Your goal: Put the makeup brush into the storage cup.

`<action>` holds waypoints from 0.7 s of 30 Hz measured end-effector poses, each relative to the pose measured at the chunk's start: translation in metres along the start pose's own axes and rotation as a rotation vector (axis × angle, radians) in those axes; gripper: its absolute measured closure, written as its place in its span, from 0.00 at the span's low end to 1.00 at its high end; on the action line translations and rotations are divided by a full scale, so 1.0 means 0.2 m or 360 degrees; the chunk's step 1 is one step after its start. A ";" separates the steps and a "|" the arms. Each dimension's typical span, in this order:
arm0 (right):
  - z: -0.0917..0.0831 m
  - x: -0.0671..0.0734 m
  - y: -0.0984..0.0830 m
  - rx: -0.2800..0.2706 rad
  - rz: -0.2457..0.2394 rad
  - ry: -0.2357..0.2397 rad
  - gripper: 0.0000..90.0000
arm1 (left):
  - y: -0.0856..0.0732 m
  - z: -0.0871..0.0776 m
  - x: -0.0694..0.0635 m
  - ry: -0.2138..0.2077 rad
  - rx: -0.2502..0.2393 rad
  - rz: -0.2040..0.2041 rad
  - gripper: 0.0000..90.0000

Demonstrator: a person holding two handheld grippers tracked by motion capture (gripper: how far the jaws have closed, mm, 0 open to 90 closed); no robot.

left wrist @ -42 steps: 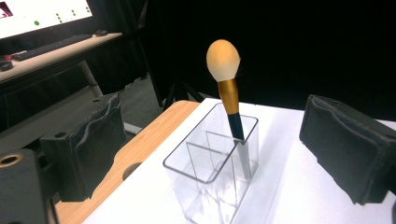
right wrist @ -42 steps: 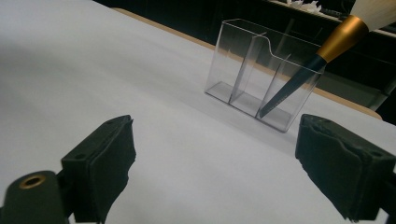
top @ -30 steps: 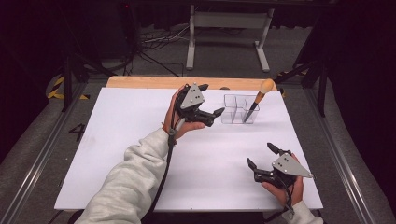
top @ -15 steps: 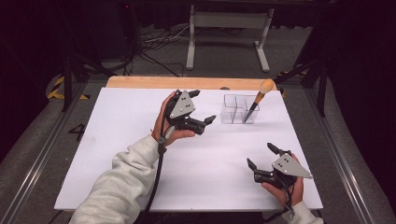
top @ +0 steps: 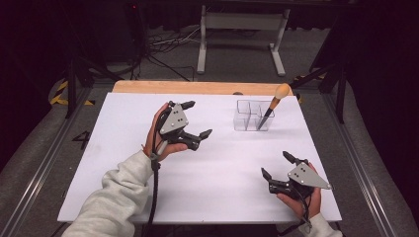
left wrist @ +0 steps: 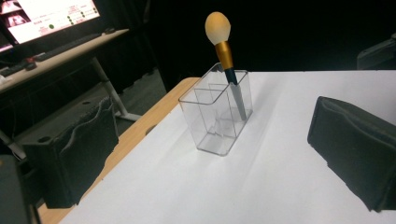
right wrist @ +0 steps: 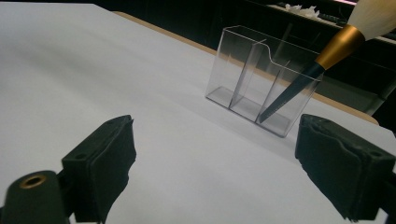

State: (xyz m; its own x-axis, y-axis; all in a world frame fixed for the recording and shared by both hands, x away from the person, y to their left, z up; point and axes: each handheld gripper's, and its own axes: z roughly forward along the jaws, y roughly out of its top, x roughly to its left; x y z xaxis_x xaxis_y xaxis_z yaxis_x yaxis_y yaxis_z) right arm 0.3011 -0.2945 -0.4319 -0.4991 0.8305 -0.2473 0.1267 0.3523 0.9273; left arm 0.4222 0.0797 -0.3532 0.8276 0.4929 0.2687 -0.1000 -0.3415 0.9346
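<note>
A clear plastic organizer [top: 249,116] with three compartments stands at the back right of the white board [top: 123,163]. A makeup brush [top: 272,104] with a gold ferrule leans in its right compartment, bristles up. My left gripper [top: 197,118] hovers left of the organizer, well apart from it. Its jaws have just been opening and stand open with nothing between them. My right gripper [top: 275,164] rests open near the front right edge of the board. The left gripper view has the organizer [left wrist: 217,116] and the brush [left wrist: 224,51] ahead of the wide jaws. In the right gripper view, organizer [right wrist: 261,79] and brush [right wrist: 336,51] lie beyond the empty jaws.
A wooden table edge [top: 197,87] runs behind the board. Metal rails [top: 44,163] flank the table on both sides. A white stand [top: 242,22] and cables lie on the floor behind. A lit monitor [left wrist: 46,16] sits on a desk in the left gripper view.
My left gripper has drawn back leftward from the organizer and a little toward the person. The right gripper, the brush and the organizer have stayed in place.
</note>
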 end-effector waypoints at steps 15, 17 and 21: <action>0.00 0.01 0.01 -0.0001 -0.0013 0.0000 0.14 | -0.11 -0.17 0.01 0.0087 0.0072 0.0028 0.03; 0.00 0.01 0.01 -0.0002 -0.0017 -0.0004 0.14 | -0.13 -0.20 0.01 0.0086 0.0079 0.0005 0.04; 0.00 0.01 0.01 -0.0002 -0.0020 -0.0004 0.14 | -0.15 -0.24 0.02 0.0096 0.0089 -0.0010 0.04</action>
State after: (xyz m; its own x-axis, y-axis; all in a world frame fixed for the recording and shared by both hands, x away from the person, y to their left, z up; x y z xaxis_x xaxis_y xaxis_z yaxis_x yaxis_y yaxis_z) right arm 0.3001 -0.2921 -0.4301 -0.4986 0.8271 -0.2595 0.1193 0.3620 0.9245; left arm 0.4019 0.1295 -0.3683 0.7933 0.5416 0.2780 -0.0625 -0.3817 0.9222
